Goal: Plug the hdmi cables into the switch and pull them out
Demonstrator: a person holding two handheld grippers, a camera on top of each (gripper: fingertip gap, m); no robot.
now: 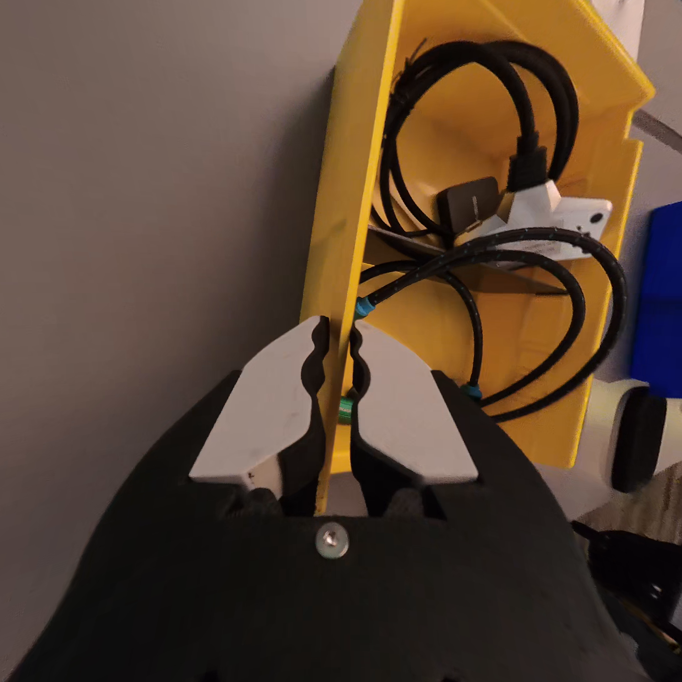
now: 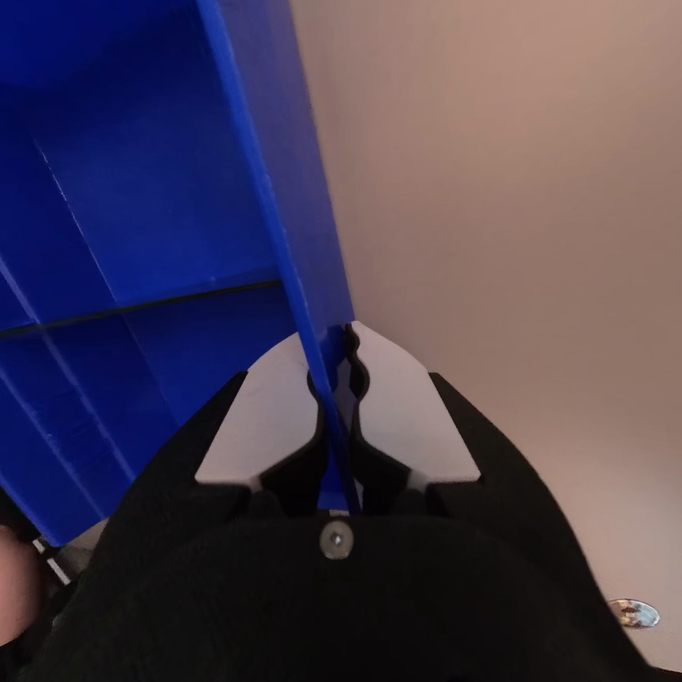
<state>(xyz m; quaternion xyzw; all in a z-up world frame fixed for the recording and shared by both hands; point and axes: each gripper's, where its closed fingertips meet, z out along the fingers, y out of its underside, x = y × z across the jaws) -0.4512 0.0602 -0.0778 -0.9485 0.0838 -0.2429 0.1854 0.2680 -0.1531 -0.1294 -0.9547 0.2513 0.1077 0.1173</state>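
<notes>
Yellow bin (image 1: 546,332) at one o'clock, black cables (image 1: 476,121) inside, one braided cable (image 1: 575,280) flecked teal with green-teal collars, a white switch (image 1: 568,217); blue bin (image 2: 147,221) at eleven o'clock, beige wall (image 2: 516,221).

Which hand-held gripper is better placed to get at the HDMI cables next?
Left, probably. The left hand-held gripper clamps the yellow bin holding the HDMI cables; the right hand-held gripper clamps the blue bin.
</notes>
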